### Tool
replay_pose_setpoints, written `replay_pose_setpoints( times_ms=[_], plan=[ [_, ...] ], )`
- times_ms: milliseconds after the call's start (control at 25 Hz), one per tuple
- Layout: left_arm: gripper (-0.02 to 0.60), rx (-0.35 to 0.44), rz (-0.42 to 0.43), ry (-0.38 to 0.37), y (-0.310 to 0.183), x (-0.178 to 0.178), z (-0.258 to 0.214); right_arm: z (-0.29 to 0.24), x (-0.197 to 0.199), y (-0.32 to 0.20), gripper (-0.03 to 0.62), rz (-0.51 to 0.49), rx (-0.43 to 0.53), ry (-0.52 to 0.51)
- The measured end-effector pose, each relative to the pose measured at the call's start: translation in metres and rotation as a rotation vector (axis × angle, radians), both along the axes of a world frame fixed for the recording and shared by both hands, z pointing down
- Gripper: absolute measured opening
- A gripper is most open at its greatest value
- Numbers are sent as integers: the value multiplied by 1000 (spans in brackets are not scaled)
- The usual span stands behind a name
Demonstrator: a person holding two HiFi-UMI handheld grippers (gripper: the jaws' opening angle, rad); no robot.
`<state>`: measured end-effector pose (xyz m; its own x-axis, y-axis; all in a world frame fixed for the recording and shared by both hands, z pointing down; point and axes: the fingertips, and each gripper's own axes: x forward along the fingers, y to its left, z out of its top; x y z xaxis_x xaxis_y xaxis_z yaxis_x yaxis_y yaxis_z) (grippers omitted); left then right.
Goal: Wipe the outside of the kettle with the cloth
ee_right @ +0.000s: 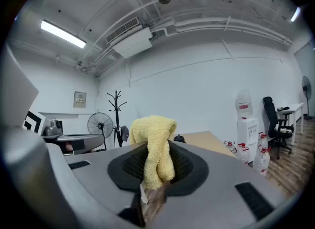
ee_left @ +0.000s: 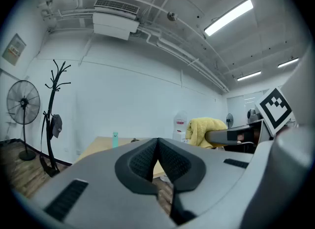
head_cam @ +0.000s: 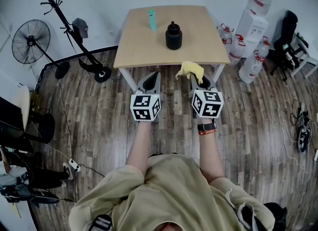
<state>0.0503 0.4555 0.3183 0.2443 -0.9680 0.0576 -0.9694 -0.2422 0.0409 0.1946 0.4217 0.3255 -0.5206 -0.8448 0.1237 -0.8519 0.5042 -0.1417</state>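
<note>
A black kettle stands on the wooden table, well ahead of both grippers; its top peeks over the right gripper's jaws. My right gripper is shut on a yellow cloth, which bunches up between the jaws. The cloth also shows in the left gripper view at the right. My left gripper is shut with nothing in it, held beside the right one in front of the table's near edge.
A teal bottle stands on the table left of the kettle. A coat stand and a fan are at the left. Water bottles and a dispenser crowd the table's right side, with an office chair beyond.
</note>
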Motion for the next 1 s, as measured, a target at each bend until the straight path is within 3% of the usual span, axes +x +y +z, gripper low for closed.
replay_pose_setpoints(
  times_ms=[240,520,760,1000],
  plan=[
    [23,-26,-4,14,-24,1,18,16,4,-32,89,1,-39,-49],
    [23,-42,-6,34,-79,-23,37,44,-27,-85,91,-14,-86,-52],
    [23,-30,8,30,-183,-68,52,62,-76,-183,91,1,-105,-48],
    [23,-5,44,26,-310,-132,28,44,-143,-306,91,36,-129,-68]
  ],
)
